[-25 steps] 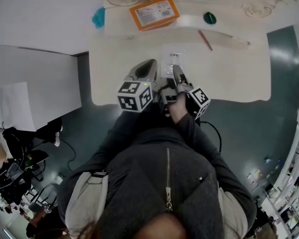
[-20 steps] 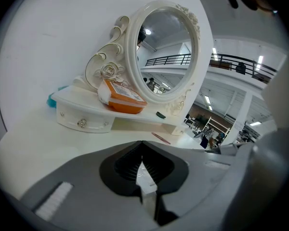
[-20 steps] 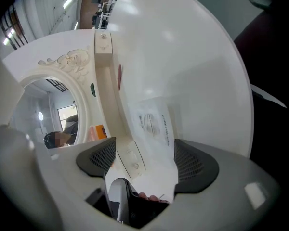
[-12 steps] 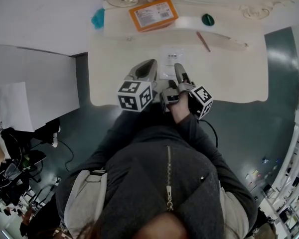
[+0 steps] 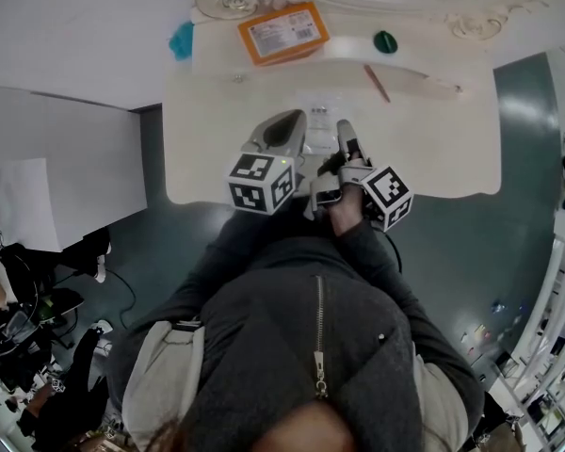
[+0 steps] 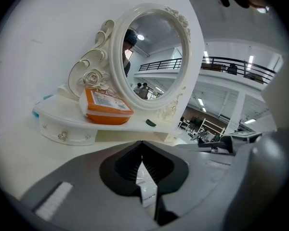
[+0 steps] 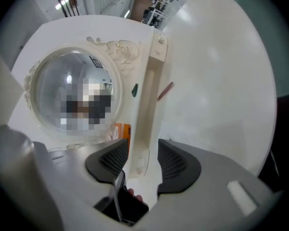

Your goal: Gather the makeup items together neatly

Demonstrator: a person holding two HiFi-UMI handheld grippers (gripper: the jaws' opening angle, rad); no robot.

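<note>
Pinches a clear packet (image 6: 147, 189) flat between the closed pads of the left tool (image 6: 141, 148), over the near middle of the worktop (image 5: 433, 149). Probably means to carry it toward the orange box (image 5: 282, 31) on the shelf (image 5: 339, 47). Points that tool slightly downward. Shows the right tool (image 7: 142, 155) rolled sideways, jaws apart after just closing, squeezing nothing. Only a thin clear edge, perhaps the packet's, beside one pad, likely for steadying.
</note>
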